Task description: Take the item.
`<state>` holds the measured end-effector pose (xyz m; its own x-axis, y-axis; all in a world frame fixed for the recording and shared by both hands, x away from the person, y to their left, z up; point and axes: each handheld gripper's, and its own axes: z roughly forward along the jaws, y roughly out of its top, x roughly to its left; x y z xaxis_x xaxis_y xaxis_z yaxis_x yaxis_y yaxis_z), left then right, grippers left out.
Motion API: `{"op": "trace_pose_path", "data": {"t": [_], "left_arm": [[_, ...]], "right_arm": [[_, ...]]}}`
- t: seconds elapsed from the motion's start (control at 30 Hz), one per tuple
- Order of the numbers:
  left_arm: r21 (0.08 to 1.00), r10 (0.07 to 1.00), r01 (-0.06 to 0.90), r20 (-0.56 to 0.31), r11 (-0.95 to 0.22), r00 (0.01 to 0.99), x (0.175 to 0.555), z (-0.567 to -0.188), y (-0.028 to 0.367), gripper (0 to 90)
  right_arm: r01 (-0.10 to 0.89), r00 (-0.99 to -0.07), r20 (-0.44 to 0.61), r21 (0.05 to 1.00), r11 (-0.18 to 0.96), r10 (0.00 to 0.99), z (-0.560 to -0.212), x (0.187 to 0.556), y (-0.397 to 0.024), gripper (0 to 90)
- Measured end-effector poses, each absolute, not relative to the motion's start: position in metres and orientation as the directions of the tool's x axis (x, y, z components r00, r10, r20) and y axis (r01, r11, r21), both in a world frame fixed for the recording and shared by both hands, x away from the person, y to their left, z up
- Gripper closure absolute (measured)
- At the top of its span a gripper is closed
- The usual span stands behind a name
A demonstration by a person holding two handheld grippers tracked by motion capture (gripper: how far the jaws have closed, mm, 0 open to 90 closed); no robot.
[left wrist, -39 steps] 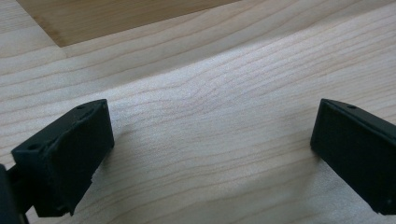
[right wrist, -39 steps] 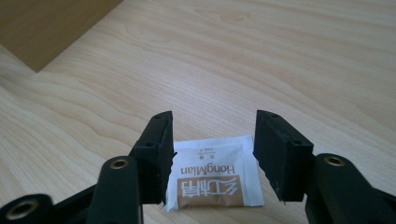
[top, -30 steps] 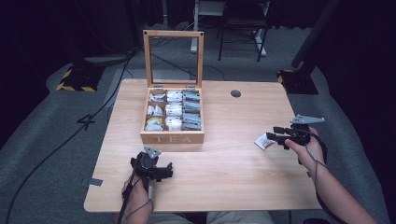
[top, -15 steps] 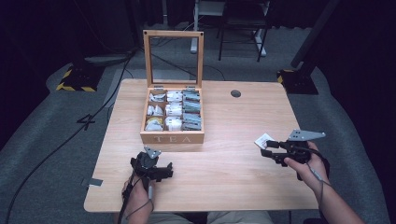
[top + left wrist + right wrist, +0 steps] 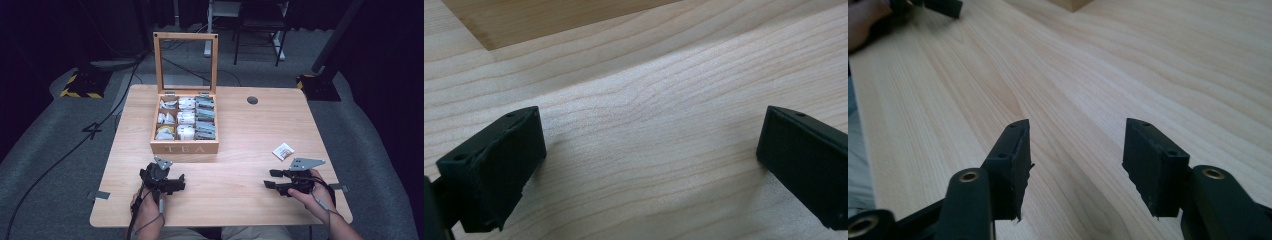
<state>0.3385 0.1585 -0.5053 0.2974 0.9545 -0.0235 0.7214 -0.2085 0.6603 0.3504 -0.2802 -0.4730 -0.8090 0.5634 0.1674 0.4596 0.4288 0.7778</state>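
A wooden tea box (image 5: pixel 184 147) marked TEA stands mid-table with its glass lid (image 5: pixel 185 60) upright; its compartments hold several tea bags. One white tea bag packet (image 5: pixel 283 151) lies flat on the table at the right. My right gripper (image 5: pixel 269 178) (image 5: pixel 1075 150) hovers low near the front edge, a little in front of that packet, pointing left, open with only bare wood between its fingers. My left gripper (image 5: pixel 179 183) (image 5: pixel 651 160) rests near the front edge below the box, wide open and holding nothing.
The table (image 5: pixel 235 200) is light wood with a cable hole (image 5: pixel 252 100) at the back right. Around it lies grey floor with cables (image 5: pixel 60 160) to the left. The box's front wall (image 5: pixel 534 17) shows as darker wood in the left gripper view.
My right gripper has drawn away from the white packet toward the front edge and a bit leftward, sinking slightly. The packet stays where it lay. My left gripper has not moved.
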Motion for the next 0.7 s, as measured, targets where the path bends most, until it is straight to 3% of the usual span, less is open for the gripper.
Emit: {"op": "trace_pose_path", "data": {"t": [0.43, 0.6, 0.7], "left_arm": [[0.66, 0.954, 0.721, -0.023, -0.209, 0.297, 0.338, -0.505, 0.158, 0.0], [0.661, 0.955, 0.721, -0.024, -0.208, 0.297, 0.338, -0.505, 0.158, 0.0], [0.661, 0.955, 0.721, -0.022, -0.209, 0.297, 0.338, -0.505, 0.159, 0.0]], "right_arm": [[0.405, -0.833, 0.059, 0.743, 0.533, 0.551, -0.499, 0.344, -0.261, 38.7], [0.351, -0.848, -0.006, 0.743, 0.57, 0.531, -0.504, 0.34, -0.253, 22.1], [0.353, -0.848, -0.006, 0.739, 0.573, 0.53, -0.504, 0.34, -0.251, 19.5]]}}
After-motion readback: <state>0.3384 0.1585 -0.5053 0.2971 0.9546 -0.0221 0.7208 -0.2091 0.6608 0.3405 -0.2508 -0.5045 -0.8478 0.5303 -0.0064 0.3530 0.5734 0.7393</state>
